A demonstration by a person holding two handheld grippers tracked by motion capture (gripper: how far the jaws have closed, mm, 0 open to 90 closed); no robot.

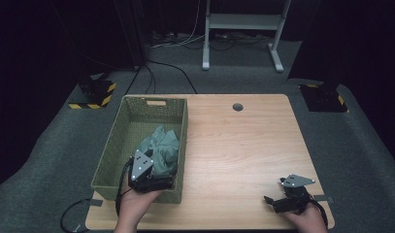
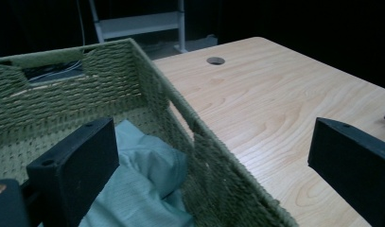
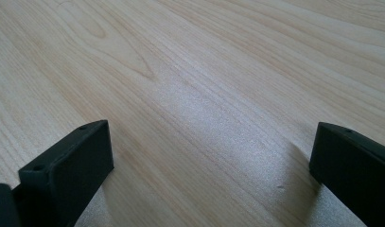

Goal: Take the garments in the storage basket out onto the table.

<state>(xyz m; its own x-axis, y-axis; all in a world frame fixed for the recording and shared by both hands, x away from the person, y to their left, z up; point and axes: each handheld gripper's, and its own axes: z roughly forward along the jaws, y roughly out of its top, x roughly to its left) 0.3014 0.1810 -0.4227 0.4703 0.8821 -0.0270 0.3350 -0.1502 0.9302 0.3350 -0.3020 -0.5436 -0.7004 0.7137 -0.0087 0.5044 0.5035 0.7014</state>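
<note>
Left claw point(image 1: 154, 182) open astride basket point(image 1: 118, 141) wall, hiding cloth's point(image 1: 161, 145) near end; right claw point(image 1: 282, 201) open, I see bare worktop point(image 1: 243, 145).

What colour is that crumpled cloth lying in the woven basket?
Pale mint green, a crumpled cloth inside the olive-green woven basket; the left gripper view shows it best.

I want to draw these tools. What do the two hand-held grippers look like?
Each hand-held gripper, left and right, is black with two blocky, flat-faced jaws. A grey three-cornered plate dotted with small marks sits on top of each, and a black cable trails from each. No sleeves show on the forearms.
</note>
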